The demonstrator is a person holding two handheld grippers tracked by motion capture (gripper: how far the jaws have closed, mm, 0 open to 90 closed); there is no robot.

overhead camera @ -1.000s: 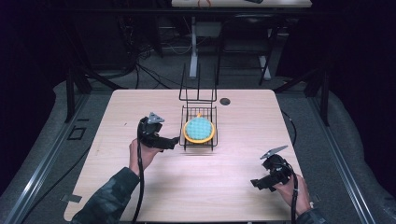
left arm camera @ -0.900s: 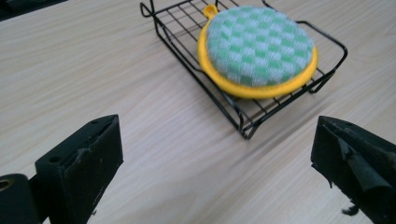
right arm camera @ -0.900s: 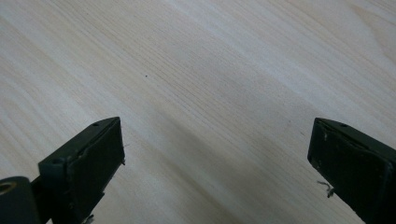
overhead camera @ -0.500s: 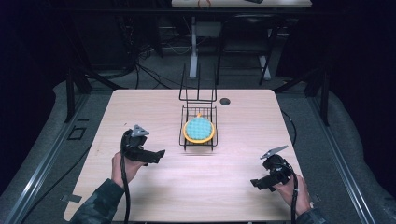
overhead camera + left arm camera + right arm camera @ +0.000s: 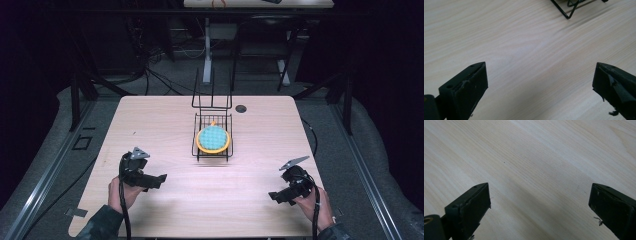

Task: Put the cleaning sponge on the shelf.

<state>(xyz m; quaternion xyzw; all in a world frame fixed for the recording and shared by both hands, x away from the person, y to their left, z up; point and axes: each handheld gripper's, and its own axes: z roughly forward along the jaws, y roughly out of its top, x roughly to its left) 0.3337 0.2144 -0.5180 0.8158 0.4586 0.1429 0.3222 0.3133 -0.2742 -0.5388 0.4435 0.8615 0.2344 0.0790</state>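
Rack (image 5: 212, 137) runs lengthwise away from the person, plate (image 5: 213, 139) inside.

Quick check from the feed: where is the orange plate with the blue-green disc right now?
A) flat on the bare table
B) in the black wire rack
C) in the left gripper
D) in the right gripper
B: the orange plate lies inside the black wire rack at mid-table, while both grippers are open and empty near the table's front edge.
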